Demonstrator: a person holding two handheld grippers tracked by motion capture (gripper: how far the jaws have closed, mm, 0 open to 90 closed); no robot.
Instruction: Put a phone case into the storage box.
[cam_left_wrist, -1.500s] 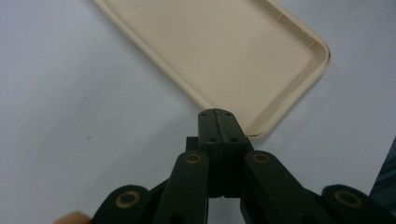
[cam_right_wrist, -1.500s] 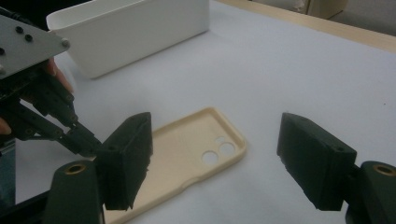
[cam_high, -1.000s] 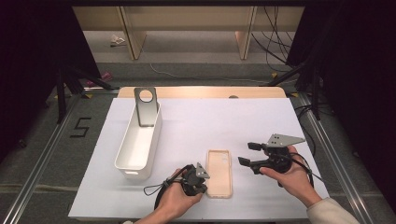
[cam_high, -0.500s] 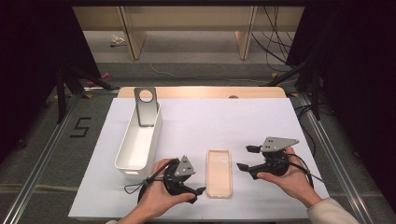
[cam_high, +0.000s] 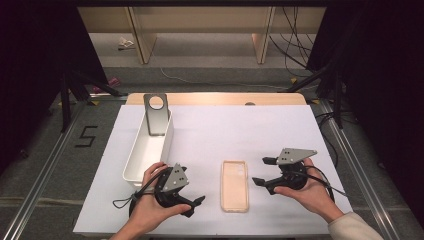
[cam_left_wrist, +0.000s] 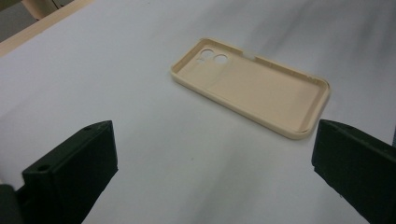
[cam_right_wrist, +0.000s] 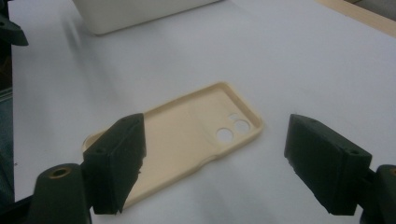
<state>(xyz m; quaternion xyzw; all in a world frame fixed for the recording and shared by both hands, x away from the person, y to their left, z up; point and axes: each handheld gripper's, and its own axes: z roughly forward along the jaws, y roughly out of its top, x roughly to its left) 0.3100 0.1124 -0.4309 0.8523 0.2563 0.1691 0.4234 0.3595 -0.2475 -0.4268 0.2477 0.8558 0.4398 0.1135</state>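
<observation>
White sheet covers a wooden table; grey floor around it, dark curtains at both sides, cables on the floor at the far right.

Left gripper: jaws spread wide, nothing between them, low over the sheet at the near edge. In the left gripper view its two black jaws stand far apart over bare sheet, and the case lies ahead, toward the right-hand jaw and apart from both. The left hand wraps the gripper body; a cable loops out toward the near left.

Right gripper: jaws likewise released and empty, pointing left toward the case. In the right gripper view the jaws straddle the case; whether the left-hand jaw touches it, cannot tell. The right hand holds it from below, a pale sleeve behind it.

Case: beige phone case, lying flat with the hollow side up, camera holes at the far end, between the two grippers on the near part of the sheet.

Farther out: a white bin stands left of the case, just beyond the left hand. A grey plate with a round hole leans upright at the bin's far end.
</observation>
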